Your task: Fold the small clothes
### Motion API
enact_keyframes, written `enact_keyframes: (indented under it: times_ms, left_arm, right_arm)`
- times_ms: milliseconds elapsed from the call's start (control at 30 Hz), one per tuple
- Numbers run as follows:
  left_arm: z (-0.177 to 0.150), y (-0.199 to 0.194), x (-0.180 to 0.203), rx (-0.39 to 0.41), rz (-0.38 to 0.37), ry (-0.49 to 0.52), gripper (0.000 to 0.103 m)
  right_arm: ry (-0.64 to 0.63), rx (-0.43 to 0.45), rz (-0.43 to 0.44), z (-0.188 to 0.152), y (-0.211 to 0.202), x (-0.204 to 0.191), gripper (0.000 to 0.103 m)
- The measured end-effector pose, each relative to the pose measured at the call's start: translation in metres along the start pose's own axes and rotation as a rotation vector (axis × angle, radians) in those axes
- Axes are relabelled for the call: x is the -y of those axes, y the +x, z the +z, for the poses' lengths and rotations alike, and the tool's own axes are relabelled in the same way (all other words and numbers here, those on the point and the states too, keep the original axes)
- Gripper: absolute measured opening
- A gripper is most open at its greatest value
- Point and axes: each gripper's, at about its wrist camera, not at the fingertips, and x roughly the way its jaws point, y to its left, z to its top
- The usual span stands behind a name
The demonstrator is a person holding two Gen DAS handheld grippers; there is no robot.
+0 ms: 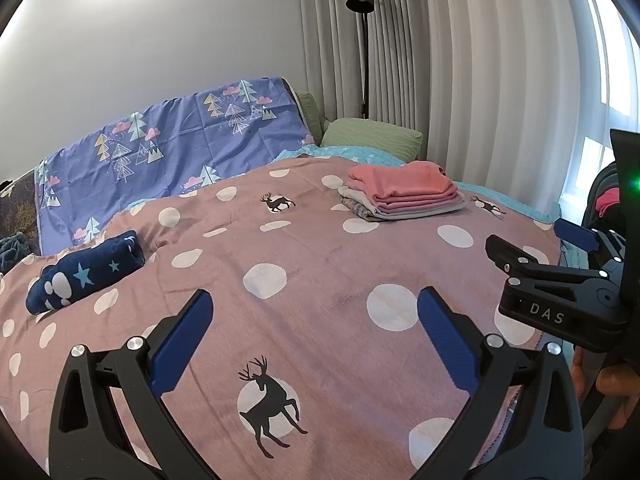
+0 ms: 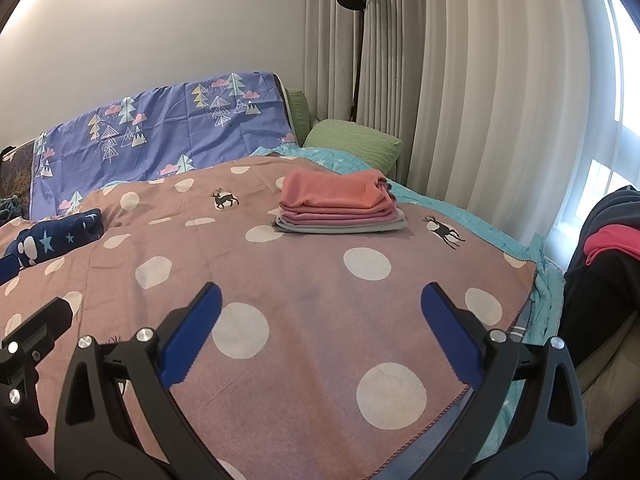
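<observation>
Both grippers hover with blue-padded fingers spread apart and nothing between them: the left gripper (image 1: 314,344) and the right gripper (image 2: 320,336), each low in its frame above the mauve blanket with white dots and deer (image 1: 320,264). Toward the upper right of centre rests a neat stack of folded pink and grey clothes (image 2: 340,204). At far left lies a rolled navy star-print garment (image 1: 84,276).

A neat stack of folded clothes (image 1: 402,194) (image 2: 340,204), coral pink on top and grey beneath, lies flat just before the green pillow (image 1: 374,138) (image 2: 354,138).
</observation>
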Motion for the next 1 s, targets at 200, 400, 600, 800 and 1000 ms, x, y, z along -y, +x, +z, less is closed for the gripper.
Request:
enact_keyframes:
  times_ms: [200, 400, 600, 800, 1000]
  left_arm:
    - [-0.0055, 0.0014, 0.0026, -0.004, -0.008, 0.004, 0.102]
    - [-0.0063, 0.0007, 0.0019, -0.003, -0.009, 0.004, 0.102]
    - [-0.0067, 0.0018, 0.0015, -0.012, -0.013, 0.005, 0.102]
    - [-0.007, 0.0011, 0.0029, -0.014, -0.016, 0.008, 0.102]
    - [-0.0071, 0.001, 0.0042, -0.017, -0.015, 0.007, 0.102]
  right_arm:
    - [0.001, 0.0, 0.001, 0.0004, 0.0006, 0.0005, 0.101]
    - [-0.001, 0.0, 0.002, 0.0007, 0.0012, 0.0008, 0.101]
    - [-0.001, 0.0, 0.002, 0.0, 0.001, 0.0005, 0.101]
    - [-0.001, 0.0, 0.001, 0.0001, 0.001, 0.0004, 0.101]
    - [-0.002, 0.0, 0.001, 0.0001, 0.0011, 0.0004, 0.101]
